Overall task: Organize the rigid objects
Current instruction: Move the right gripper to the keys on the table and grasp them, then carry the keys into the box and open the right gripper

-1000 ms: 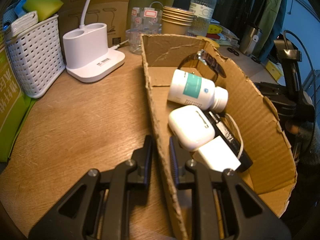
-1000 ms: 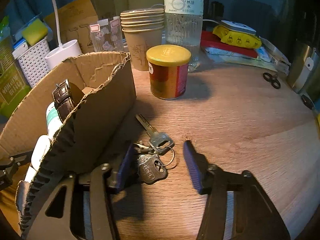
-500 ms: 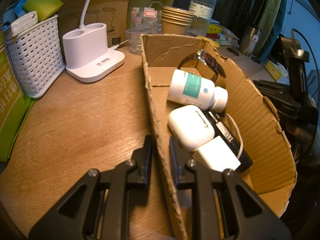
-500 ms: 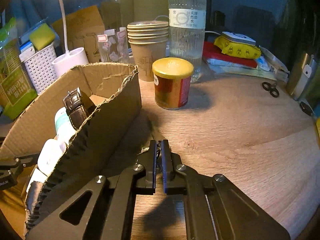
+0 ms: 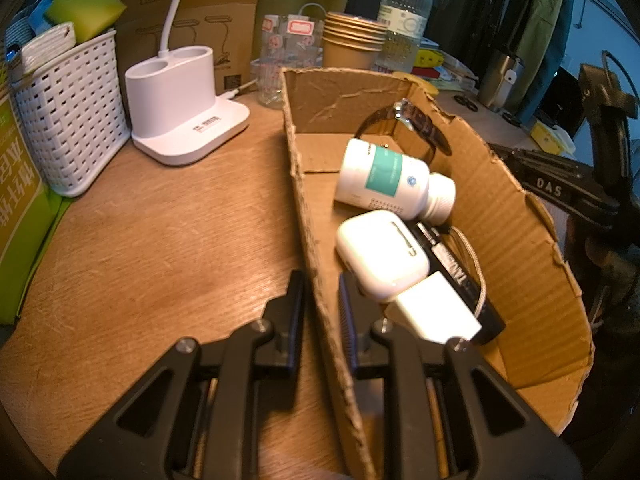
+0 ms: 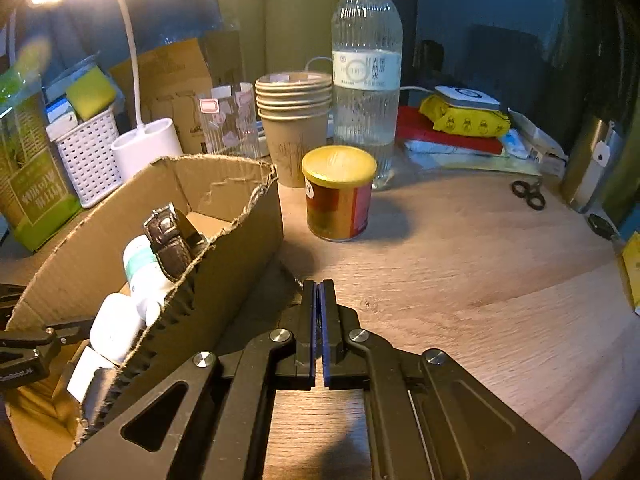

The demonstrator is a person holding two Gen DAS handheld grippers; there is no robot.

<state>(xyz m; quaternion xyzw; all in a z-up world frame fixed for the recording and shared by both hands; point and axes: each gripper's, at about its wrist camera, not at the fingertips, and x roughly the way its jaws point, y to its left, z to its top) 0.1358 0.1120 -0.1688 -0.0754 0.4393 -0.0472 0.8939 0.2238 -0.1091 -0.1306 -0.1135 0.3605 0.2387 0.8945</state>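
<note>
Closed narrowly with the left gripper (image 5: 321, 296) astride the near wall of the cardboard box (image 5: 304, 208), seemingly pinching it. Pressed almost together at the right gripper (image 6: 319, 292), with nothing visible between. Upright on the table (image 6: 460, 272) just beside the box: the can (image 6: 338, 204). Probably stiff, smooth and rather heavy; best taken around mid-body, below the lid (image 6: 339, 162).

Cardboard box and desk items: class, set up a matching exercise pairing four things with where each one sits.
Things:
1. watch
2. pill bottle
3. yellow-lidded can
4. sponge

Places:
A. in the white basket
B. lying inside the cardboard box
C. draped over the box wall
D. standing on the desk, outside the box

Pairs: 1-C, 2-B, 3-D, 4-A
</note>
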